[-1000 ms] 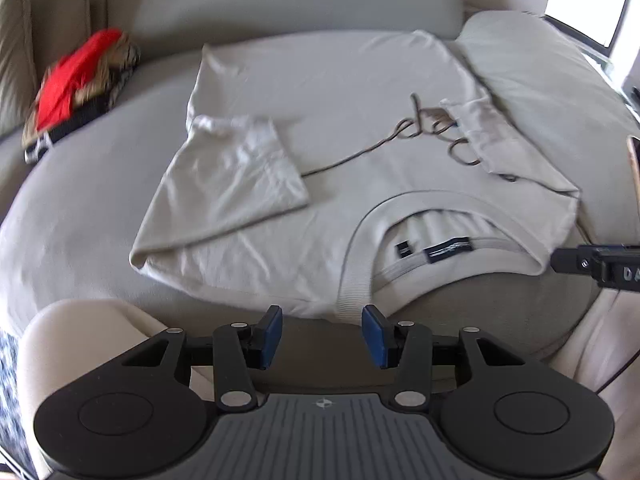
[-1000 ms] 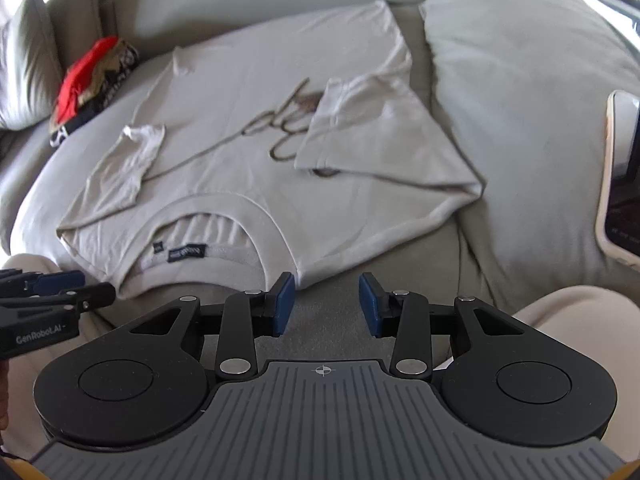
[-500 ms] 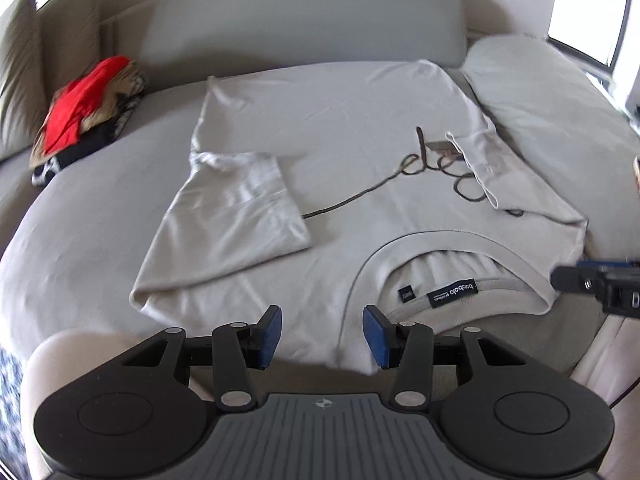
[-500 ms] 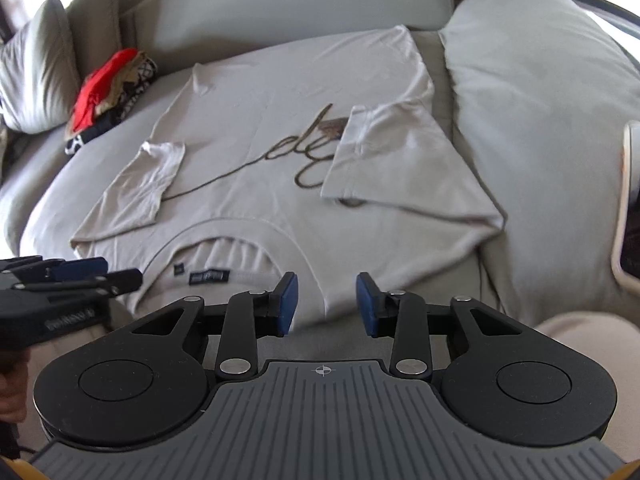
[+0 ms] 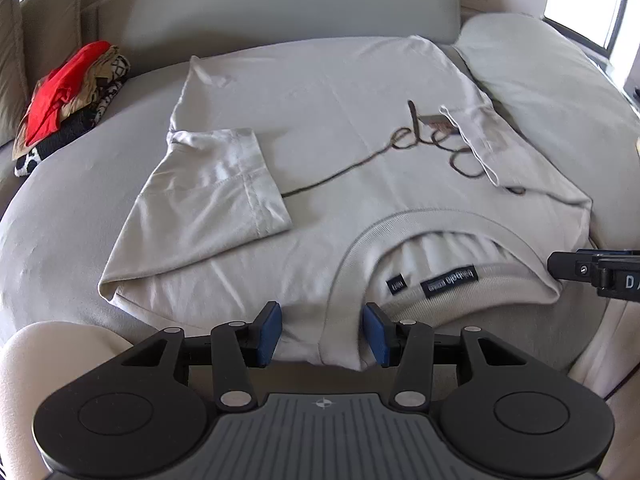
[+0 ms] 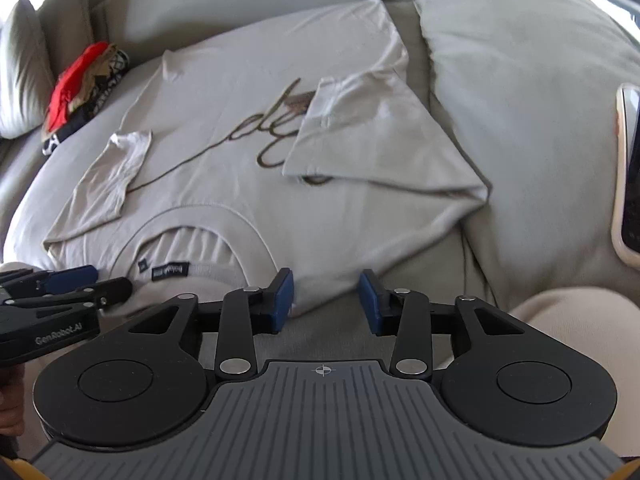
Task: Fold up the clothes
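Sofa (image 5: 60,220) bears a T-shirt (image 5: 320,140); left jaws spread, right jaws opening, neither pinching.

Soft matt cloth T-shirt (image 5: 332,152) on a smooth, matt fabric sofa (image 5: 80,208)

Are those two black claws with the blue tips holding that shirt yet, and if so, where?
Nothing is held. The left gripper stands open astride the beige cotton T-shirt's collar-end edge; the right gripper's jaws are opening over the same edge.

Home living room – grey sofa (image 5: 280,4), cushions (image 6: 24,68), window (image 5: 580,0)
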{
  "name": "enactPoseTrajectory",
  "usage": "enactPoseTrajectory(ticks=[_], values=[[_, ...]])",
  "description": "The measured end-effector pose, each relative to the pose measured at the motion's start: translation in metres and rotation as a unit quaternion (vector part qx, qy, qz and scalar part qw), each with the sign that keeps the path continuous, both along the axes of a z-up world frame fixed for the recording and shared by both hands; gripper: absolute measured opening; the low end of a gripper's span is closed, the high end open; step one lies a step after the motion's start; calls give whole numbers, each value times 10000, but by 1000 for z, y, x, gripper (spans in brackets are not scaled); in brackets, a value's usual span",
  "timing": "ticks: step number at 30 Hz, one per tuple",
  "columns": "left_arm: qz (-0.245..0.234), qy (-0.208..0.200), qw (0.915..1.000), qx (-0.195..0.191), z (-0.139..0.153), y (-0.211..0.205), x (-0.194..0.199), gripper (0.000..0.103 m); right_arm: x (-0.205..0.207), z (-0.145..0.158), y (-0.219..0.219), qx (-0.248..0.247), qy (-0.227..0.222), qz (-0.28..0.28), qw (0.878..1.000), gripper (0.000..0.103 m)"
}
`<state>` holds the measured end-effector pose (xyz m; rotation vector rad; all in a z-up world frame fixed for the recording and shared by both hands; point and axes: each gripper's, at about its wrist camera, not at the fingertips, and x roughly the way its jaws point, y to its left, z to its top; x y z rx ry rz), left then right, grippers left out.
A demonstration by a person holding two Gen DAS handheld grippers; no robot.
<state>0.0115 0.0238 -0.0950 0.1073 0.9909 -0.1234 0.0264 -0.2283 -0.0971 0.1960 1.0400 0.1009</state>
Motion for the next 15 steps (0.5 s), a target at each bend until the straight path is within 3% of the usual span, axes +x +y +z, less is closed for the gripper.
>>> enactPoseTrajectory(ticks=[2, 6, 15], values=[[-96, 135, 9999, -20, 2, 0, -2, 45, -2, 3, -2, 76, 246, -49, 9997, 46], [-184, 502, 9982, -273, 12, 11, -6, 45, -10, 18, -4, 195, 178, -37, 9996, 53], [371, -37, 9977, -564, 55, 48, -4, 46, -1, 67, -4, 400, -399, 39, 9984, 55]])
